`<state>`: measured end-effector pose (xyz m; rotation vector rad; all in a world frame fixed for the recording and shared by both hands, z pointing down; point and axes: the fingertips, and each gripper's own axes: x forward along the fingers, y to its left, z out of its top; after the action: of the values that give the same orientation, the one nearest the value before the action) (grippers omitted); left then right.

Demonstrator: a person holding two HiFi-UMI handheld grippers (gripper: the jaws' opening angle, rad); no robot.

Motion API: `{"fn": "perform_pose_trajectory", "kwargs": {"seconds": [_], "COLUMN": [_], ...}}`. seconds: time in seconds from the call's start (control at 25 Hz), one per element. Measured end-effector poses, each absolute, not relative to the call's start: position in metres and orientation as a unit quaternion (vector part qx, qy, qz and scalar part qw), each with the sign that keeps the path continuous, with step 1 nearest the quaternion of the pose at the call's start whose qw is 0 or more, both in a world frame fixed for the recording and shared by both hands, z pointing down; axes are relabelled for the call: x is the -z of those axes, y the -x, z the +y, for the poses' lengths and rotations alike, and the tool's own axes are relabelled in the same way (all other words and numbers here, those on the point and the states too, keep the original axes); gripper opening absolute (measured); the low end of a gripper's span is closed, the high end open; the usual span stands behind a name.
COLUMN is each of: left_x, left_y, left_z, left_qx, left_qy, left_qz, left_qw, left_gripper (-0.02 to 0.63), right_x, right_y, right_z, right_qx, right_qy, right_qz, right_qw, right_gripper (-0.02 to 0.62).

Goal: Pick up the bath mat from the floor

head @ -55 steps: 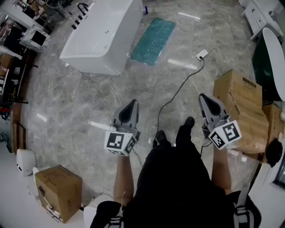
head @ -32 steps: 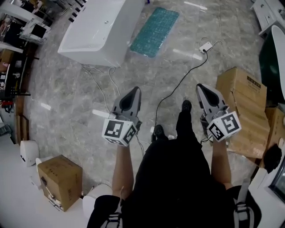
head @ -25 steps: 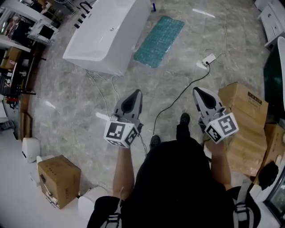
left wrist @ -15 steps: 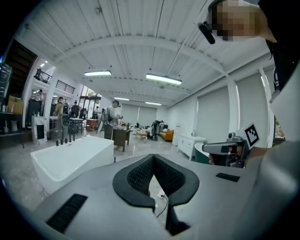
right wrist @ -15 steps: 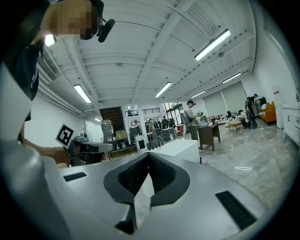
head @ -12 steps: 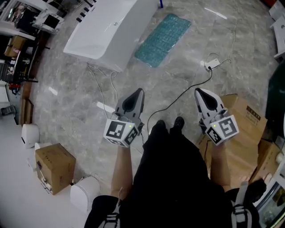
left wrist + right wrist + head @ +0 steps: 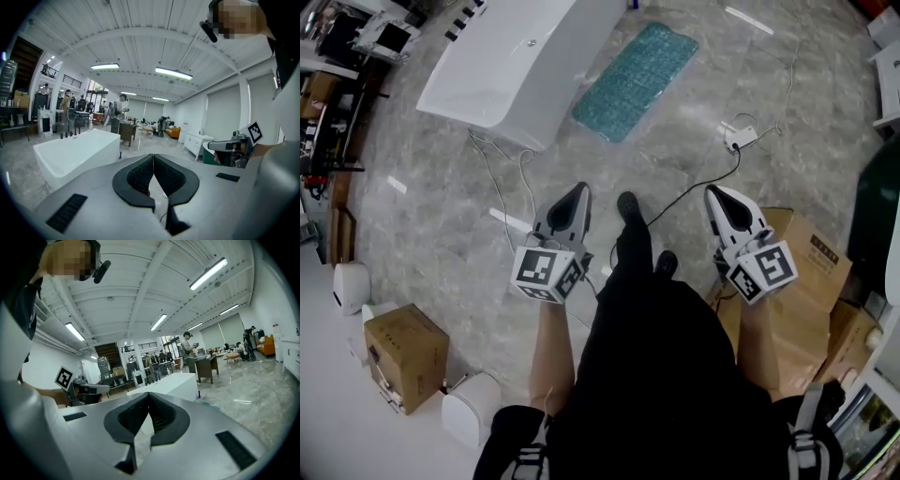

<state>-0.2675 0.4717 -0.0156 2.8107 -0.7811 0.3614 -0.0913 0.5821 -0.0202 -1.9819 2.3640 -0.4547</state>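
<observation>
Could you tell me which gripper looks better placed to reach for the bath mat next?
Left, probably. In the head view the left gripper points almost at the near end of the mat, while the right gripper sits further off to the side. Both are shut, empty and well short of it.

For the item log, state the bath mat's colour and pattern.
Teal, with a fine bubbled texture; the bath mat shows best in the head view.
</observation>
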Motion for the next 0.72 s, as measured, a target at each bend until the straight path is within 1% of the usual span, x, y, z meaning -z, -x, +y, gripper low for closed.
{"fn": "perform_pose_trajectory", "kwargs": {"seconds": [0.24, 0.36, 0.52, 0.72], "left_x": [0.029, 0.038, 0.039, 0.019], "left_y": [0.248, 0.245, 0.237, 0.235], "left_z": [0.357, 0.308, 0.250, 0.220], "left_qx": [-0.084, -0.069, -0.059, -0.077], "left_qy": [-0.951, -0.952, -0.950, -0.947], "left_qz": [-0.277, -0.282, -0.296, -0.294], "left_qw": [0.105, 0.097, 0.077, 0.104], "left_gripper": [0.011, 0.011, 0.011, 0.011], "right_x": [0.056, 0.073, 0.068, 0.050], "right_y": [0.068, 0.061, 0.048, 0.051], "right_z": [0.475, 0.429, 0.377, 0.342], "right_qx": [0.110, 0.097, 0.105, 0.141], "right_qy": [0.639, 0.644, 0.654, 0.649], "right_qz": [0.762, 0.758, 0.749, 0.747], "right_qw": [-0.006, -0.004, -0.004, -0.008], "right_gripper": [0.012, 0.012, 0.012, 0.012]}}
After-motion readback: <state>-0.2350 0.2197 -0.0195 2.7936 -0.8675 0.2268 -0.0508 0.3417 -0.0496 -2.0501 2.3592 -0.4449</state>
